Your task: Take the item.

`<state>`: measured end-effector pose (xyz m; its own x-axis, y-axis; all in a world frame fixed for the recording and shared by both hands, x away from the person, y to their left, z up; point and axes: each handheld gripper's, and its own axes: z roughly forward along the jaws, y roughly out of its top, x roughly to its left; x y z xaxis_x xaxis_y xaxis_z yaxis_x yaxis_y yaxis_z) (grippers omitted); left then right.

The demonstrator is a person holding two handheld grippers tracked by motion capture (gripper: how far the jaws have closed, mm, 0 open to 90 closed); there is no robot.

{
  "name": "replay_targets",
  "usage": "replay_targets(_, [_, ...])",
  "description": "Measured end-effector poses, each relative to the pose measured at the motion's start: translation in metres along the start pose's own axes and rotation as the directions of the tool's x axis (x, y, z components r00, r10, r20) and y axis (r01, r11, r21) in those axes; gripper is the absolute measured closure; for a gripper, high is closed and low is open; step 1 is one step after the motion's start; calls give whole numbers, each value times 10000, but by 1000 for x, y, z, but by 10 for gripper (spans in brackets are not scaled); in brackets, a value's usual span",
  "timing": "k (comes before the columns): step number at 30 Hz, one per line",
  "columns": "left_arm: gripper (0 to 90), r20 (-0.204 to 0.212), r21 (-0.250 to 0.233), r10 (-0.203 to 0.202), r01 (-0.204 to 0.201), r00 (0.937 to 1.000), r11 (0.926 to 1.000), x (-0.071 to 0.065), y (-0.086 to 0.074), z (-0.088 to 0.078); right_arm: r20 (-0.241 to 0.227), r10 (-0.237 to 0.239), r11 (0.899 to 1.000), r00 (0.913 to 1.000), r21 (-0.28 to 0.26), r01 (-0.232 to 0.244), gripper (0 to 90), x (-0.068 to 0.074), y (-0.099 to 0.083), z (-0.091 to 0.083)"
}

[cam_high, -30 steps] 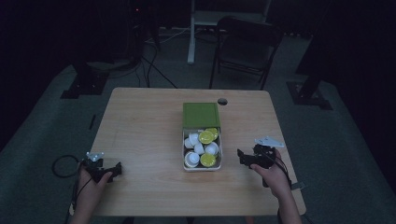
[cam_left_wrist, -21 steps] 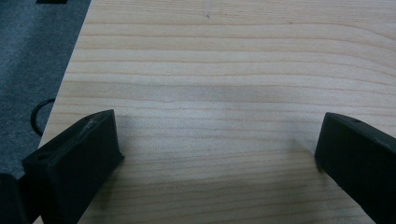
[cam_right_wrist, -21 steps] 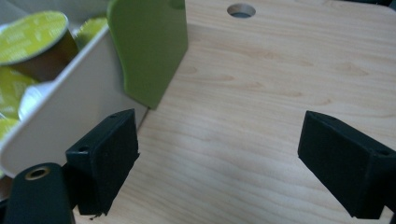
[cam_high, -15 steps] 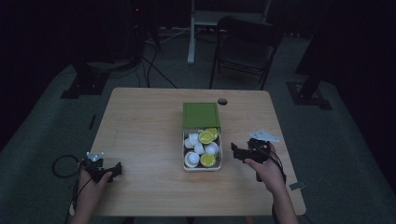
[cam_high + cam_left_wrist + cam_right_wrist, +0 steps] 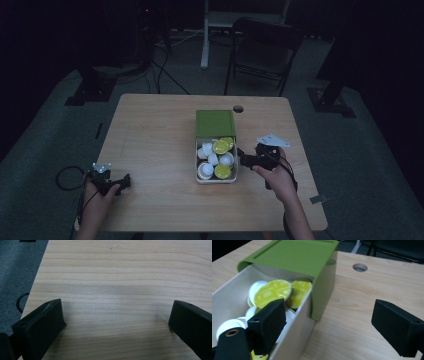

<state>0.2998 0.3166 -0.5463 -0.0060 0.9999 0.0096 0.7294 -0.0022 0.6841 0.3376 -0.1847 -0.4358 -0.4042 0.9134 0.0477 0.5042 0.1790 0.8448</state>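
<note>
At the table's (image 5: 150, 130) near left corner the left gripper (image 5: 116, 183) rests low over bare wood, its jaws spread wide with nothing between them. Farther in, the right gripper (image 5: 241, 156) hangs at the right wall of the white box (image 5: 216, 179) of yellow-lidded coffee capsules (image 5: 273, 292), jaws released and straddling that wall. Beyond, the box's green sliding lid (image 5: 294, 255) covers its far half, near the table's cable hole (image 5: 360, 267).

Dim room, grey carpet (image 5: 45, 140), folding chair (image 5: 262, 55)
</note>
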Motion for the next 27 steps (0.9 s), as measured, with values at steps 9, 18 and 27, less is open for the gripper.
replay_targets(9, [2,-1,-14,-18,18,10000,10000,0,0,0,-486,-1206,9925,9915,131,1213,270,20,8,9])
replay_targets(18, [2,-2,-18,-21,21,10000,10000,0,0,0,-891,-1617,9868,9828,-125,1612,295,35,13,17])
replay_targets(27, [2,-6,-17,-5,5,10000,10000,0,0,0,-1381,-1783,9840,9742,-200,1772,271,48,17,28])
